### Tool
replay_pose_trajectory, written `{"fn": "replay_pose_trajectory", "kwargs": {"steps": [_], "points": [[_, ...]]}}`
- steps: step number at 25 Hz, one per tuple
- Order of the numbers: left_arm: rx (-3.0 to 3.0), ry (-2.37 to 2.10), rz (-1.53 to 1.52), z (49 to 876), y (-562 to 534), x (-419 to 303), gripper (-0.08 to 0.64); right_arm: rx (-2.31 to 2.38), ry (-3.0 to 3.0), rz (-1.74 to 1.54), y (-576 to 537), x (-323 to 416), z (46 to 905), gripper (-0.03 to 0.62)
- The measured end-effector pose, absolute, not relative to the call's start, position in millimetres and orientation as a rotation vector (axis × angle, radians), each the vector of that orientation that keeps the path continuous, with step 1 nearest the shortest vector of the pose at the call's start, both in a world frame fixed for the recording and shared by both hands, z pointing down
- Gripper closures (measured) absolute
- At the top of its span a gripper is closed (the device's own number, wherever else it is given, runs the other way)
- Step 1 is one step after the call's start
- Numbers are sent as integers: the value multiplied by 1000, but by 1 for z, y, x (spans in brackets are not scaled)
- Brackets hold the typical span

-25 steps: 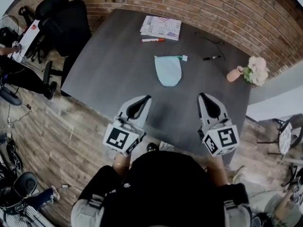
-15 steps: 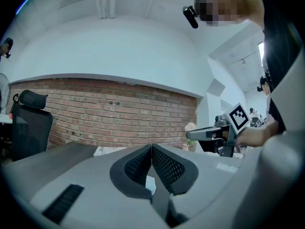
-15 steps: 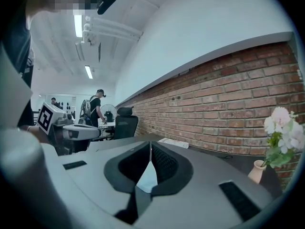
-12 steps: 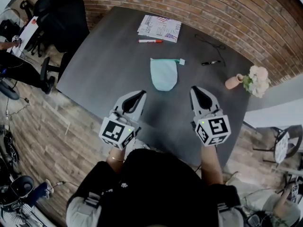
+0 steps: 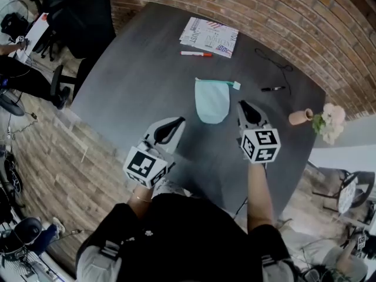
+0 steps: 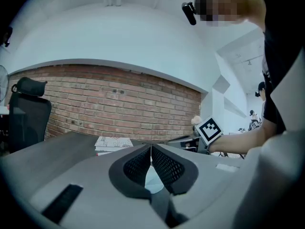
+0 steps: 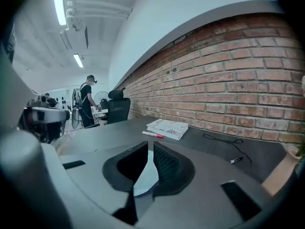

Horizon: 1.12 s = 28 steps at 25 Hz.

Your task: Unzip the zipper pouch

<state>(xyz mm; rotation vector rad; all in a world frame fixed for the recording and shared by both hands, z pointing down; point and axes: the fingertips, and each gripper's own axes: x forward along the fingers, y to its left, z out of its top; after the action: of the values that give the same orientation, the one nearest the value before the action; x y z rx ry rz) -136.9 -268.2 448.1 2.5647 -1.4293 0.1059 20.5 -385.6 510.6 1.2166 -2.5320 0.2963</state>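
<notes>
A light teal zipper pouch (image 5: 212, 100) lies flat on the dark grey table (image 5: 141, 75), its zipper edge on the far side with a small pull tab (image 5: 236, 85) at the far right corner. My right gripper (image 5: 242, 104) is close beside the pouch's right edge; its jaws have just been opening and stand slightly apart with nothing between them. My left gripper (image 5: 179, 121) is shut and empty, a little short of the pouch's near left side. Both gripper views show the pouch low behind the fingers: the left gripper (image 6: 151, 147) and pouch (image 6: 153, 184), the right gripper (image 7: 150, 144) and pouch (image 7: 145, 178).
A booklet (image 5: 210, 37) and a red marker (image 5: 196, 54) lie at the table's far side. A black pen (image 5: 273, 89) and thin cable (image 5: 276, 60) lie at far right, near a small vase (image 5: 301, 117) with flowers. A black office chair (image 5: 82, 16) stands off the table's left corner.
Both grippers moved forward over the table toward the pouch, the right one farther, ending beside its right edge. The right jaws have parted slightly; the left stays shut.
</notes>
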Motion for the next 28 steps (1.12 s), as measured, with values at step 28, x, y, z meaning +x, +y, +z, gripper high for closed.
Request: {"fn": "replay_pose_trajectory", "kwargs": {"steps": [28], "points": [[2464, -1466, 186, 470, -323, -214, 555, 1010, -2170, 506, -469, -15, 671, 469]]}}
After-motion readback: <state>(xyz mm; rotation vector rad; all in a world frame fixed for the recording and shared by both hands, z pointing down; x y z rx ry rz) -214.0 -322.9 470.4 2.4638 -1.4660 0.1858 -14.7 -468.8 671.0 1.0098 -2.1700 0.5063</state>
